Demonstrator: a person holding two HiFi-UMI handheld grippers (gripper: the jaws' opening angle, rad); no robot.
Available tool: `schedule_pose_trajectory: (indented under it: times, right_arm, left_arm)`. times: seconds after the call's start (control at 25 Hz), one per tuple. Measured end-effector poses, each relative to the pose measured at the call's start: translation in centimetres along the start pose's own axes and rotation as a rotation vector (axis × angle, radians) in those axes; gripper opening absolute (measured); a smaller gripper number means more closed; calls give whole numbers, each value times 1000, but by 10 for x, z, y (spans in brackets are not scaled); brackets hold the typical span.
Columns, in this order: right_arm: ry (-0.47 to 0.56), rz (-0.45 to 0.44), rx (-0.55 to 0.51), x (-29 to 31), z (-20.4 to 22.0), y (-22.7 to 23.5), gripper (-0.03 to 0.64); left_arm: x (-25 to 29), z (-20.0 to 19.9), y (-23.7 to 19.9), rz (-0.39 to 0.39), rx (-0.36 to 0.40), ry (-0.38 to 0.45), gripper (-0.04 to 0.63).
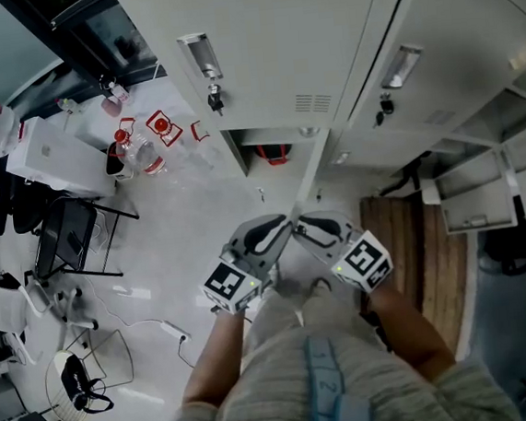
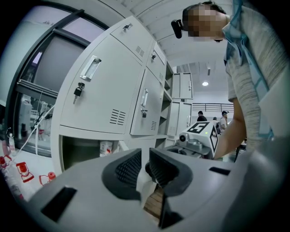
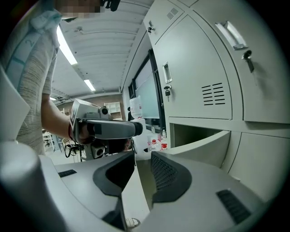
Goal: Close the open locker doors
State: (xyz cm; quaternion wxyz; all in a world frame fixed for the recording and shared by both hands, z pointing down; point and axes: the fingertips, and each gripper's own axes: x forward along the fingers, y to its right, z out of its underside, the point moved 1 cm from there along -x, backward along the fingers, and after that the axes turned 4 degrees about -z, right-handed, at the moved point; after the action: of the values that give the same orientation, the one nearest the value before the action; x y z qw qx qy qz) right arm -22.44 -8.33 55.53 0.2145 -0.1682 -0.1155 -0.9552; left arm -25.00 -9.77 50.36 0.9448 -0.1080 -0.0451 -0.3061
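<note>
Holds the left gripper [image 1: 267,235] and the right gripper [image 1: 319,230] side by side, tips nearly meeting, in front of a bank of pale grey metal lockers [image 1: 275,46]. Points both at the thin pale grey locker door [image 1: 308,180], swung out from a low open compartment [image 1: 296,144] and seen edge-on in the head view, running straight down to the gap between the two tips.

In the left gripper view, dark ribbed pads [image 2: 129,170] only a sliver apart, with a pale strip of the door's edge in the slit; contact with the pads unclear. In the right gripper view, jaws a little wider apart, the door's face sweeping from the open compartment down through the gap; again no firm grip to be made out.

Inside the compartment, a small red object [image 1: 276,154]. Above it, closed doors with chrome recessed handles [image 1: 200,55] and hanging keys [image 1: 215,98]. Farther right along the row, more pale doors [image 1: 479,195] standing out from their frames. Off to the left, clear bottles with red caps [image 1: 139,155]. Below the right gripper, a strip of brown wooden flooring [image 1: 400,238].
</note>
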Motion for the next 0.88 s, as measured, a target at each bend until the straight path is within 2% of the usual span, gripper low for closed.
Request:
schedule_pose_trajectory:
  times: [0.24,0.52,0.68,0.88]
  right_arm:
    - [41,14,25,34,-17,5,114]
    - [7,12,-5,68,-32,11,114]
    - [44,44,24,90,-42,22,114]
    - [37,59,19,114,-52,36,114]
  left_arm:
    - [-15,-1,-28,-16,-7,-2,37]
    - [-31,-5,-59,-12,0,-11,35]
    - [-38,-7,-81,-9,0,-18,35]
    - [-41,-7,-109,5,3,-27,35]
